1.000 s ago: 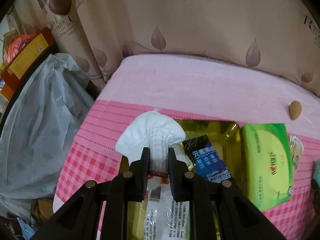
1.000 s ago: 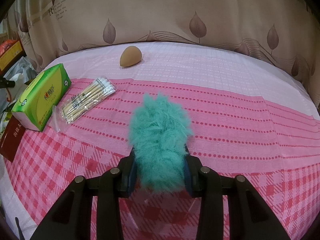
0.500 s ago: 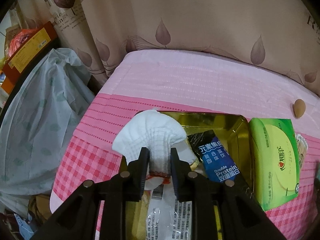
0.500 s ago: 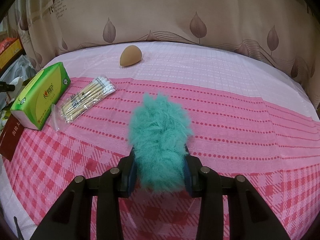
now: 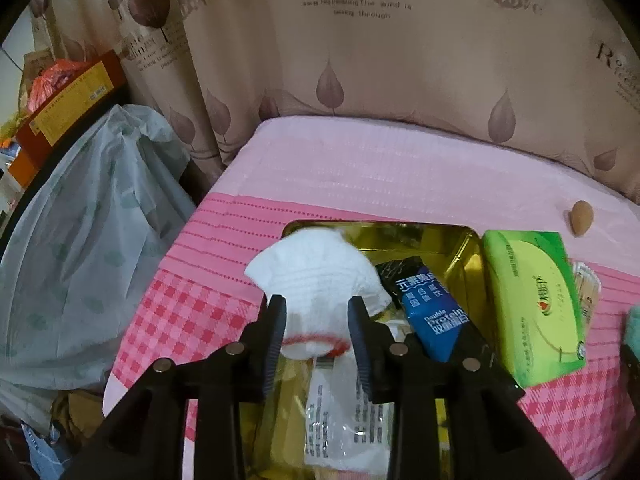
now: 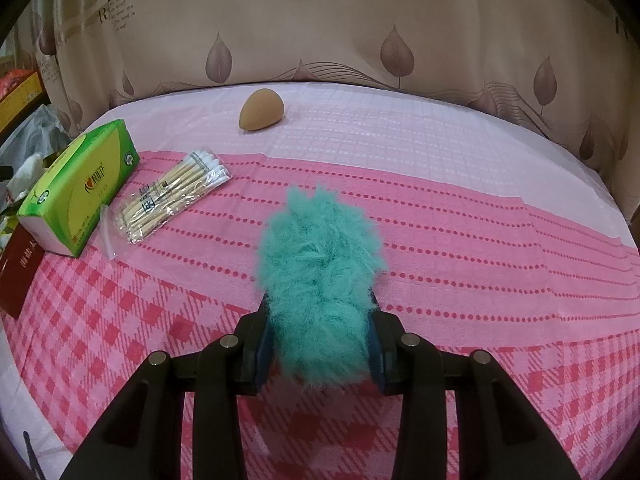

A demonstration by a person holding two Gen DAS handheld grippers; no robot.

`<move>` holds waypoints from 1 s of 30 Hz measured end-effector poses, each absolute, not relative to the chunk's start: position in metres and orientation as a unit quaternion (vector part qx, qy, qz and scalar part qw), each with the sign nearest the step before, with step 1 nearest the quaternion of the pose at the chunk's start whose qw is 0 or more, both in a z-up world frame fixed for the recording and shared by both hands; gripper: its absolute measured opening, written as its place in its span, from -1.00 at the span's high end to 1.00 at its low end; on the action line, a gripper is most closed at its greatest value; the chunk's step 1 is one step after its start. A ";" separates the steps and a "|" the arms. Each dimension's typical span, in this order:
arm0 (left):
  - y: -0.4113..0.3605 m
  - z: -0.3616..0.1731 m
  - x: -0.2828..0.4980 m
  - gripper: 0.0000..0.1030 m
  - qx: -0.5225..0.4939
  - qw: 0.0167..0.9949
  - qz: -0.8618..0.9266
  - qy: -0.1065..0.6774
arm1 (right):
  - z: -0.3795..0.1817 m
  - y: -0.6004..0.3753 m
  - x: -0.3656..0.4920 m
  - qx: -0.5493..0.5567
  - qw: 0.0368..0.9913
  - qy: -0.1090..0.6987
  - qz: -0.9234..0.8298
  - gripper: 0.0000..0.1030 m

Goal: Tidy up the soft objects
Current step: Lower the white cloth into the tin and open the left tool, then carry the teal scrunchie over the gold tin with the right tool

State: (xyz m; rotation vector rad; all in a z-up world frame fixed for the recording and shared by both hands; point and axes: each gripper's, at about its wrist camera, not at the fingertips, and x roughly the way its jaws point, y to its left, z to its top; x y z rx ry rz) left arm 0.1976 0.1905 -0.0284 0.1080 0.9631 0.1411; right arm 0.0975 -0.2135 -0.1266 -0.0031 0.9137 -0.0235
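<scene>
In the left wrist view my left gripper (image 5: 316,312) has its jaws spread wide around a white sock (image 5: 316,276) with a red band; the sock sits loosely between the fingers, over the gold tin box (image 5: 424,236). The box holds a blue protein packet (image 5: 432,308) and a clear plastic packet (image 5: 344,416). In the right wrist view my right gripper (image 6: 318,320) is shut on a fluffy teal pom-pom (image 6: 320,276) above the pink checked cloth (image 6: 480,264).
A green tissue pack (image 6: 80,184), a bag of cotton swabs (image 6: 172,196) and a tan makeup sponge (image 6: 262,109) lie on the cloth. A dark red booklet (image 6: 18,276) lies at the left. A pale plastic bag (image 5: 80,240) hangs beside the table's left edge. A curtain hangs behind.
My left gripper's jaws have opened from a tight pinch on the white sock, which now sags lower into the gold box. My right gripper and the teal pom-pom have not moved.
</scene>
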 end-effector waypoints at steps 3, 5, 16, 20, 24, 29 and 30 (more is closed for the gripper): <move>0.187 -0.021 0.185 0.27 0.066 0.890 0.072 0.445 | -0.127 -0.213 0.097 -0.004 0.897 0.441 -0.012 0.29; 0.184 -0.018 0.177 0.22 0.076 0.895 0.072 0.434 | -0.127 -0.213 0.097 -0.005 0.897 0.441 -0.013 0.29; 0.192 -0.027 0.115 0.14 0.099 0.904 0.088 0.407 | -0.127 -0.212 0.097 -0.010 0.897 0.442 -0.015 0.29; 0.205 -0.032 0.098 0.14 0.092 0.902 0.095 0.411 | -0.127 -0.212 0.098 -0.012 0.897 0.442 -0.015 0.29; 0.221 -0.027 0.093 0.14 0.057 0.910 0.104 0.398 | -0.126 -0.213 0.098 -0.012 0.897 0.441 -0.016 0.34; 0.237 -0.034 0.097 0.14 0.030 0.905 0.113 0.410 | -0.124 -0.212 0.094 -0.012 0.898 0.439 -0.019 0.49; 0.239 -0.036 0.098 0.14 0.028 0.902 0.118 0.414 | -0.123 -0.211 0.093 -0.010 0.899 0.437 -0.019 0.51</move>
